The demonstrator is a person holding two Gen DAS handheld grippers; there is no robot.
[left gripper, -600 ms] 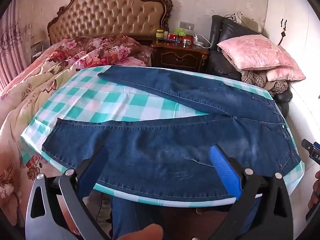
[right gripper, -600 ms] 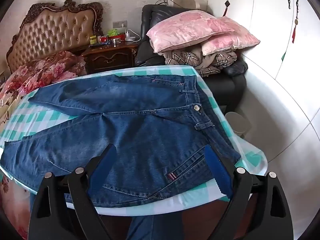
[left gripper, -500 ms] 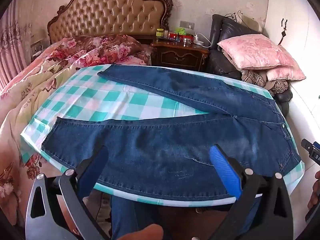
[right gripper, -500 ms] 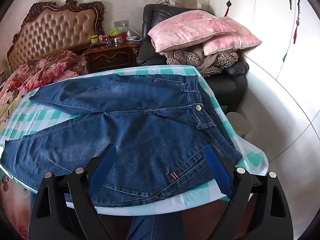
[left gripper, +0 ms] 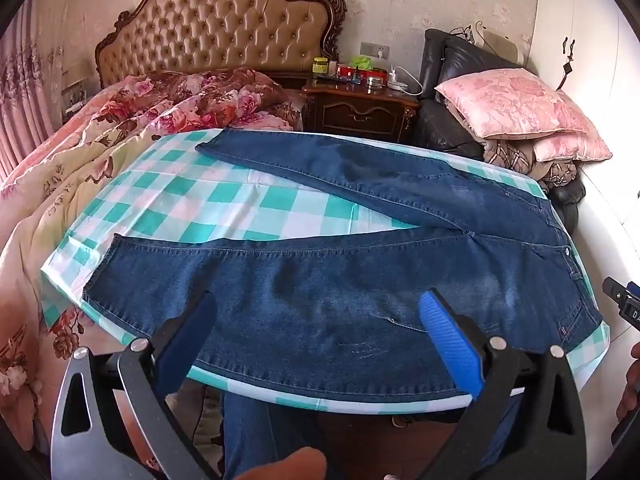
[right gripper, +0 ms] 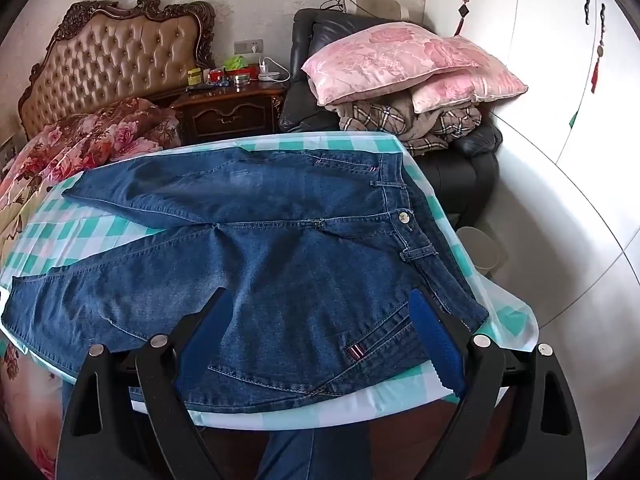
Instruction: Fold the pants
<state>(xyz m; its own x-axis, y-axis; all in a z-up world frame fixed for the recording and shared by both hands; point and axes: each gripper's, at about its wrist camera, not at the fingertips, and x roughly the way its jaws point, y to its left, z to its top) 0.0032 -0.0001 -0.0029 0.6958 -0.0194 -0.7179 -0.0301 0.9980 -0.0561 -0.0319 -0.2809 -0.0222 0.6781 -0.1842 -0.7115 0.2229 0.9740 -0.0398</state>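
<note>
Blue jeans (left gripper: 320, 288) lie flat on a table with a green-and-white checked cloth (left gripper: 224, 200), legs spread apart toward the left, waist at the right. The jeans also show in the right wrist view (right gripper: 280, 256), with the waistband button (right gripper: 405, 217) at the right. My left gripper (left gripper: 320, 320) is open and empty above the near leg's near edge. My right gripper (right gripper: 320, 320) is open and empty above the hip and pocket near the waist corner. A piece of the right gripper shows at the left wrist view's right edge (left gripper: 624, 304).
A bed with a floral quilt (left gripper: 120, 132) lies left of the table. A dark nightstand (left gripper: 360, 112) with small items stands behind. A black armchair with pink pillows (right gripper: 408, 64) and a plaid blanket is at the back right. White wardrobe doors (right gripper: 560, 80) line the right.
Both grippers have risen and tilted slightly, so the jeans sit a little lower in both views. The jeans have not moved and both grippers stay open.
</note>
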